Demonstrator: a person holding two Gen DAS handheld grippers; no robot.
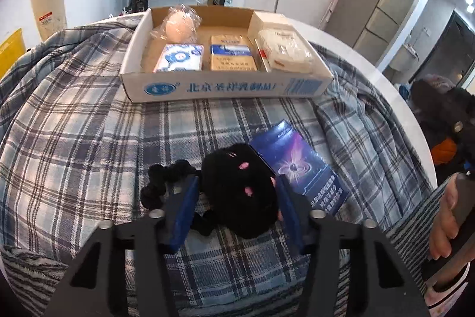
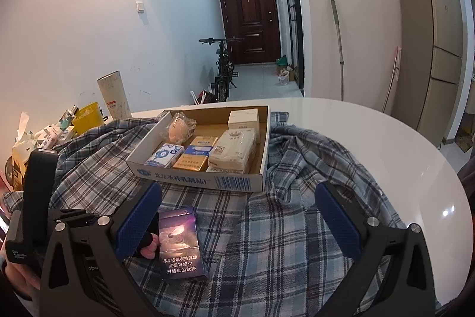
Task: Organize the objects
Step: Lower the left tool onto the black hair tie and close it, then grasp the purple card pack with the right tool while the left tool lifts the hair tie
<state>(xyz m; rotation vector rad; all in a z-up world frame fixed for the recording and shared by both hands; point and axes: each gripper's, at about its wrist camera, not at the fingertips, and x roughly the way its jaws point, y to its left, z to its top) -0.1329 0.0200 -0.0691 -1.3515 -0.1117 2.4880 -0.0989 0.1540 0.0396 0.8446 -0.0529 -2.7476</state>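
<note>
My left gripper is shut on a black plush toy with pink paws, low over the plaid cloth. A purple galaxy-print cigarette pack lies just right of it; the pack also shows in the right wrist view. My right gripper is open and empty above the cloth, the pack by its left finger. Ahead stands a shallow cardboard box, also seen in the right wrist view, holding a tissue pack, a gold cigarette pack, a wrapped bun and a wrapped tissue bundle.
The cloth covers a round white table. Clutter and a yellow bin stand at the far left of the table. A bicycle, a dark door and a mop handle are beyond. A hand holds the other gripper's handle.
</note>
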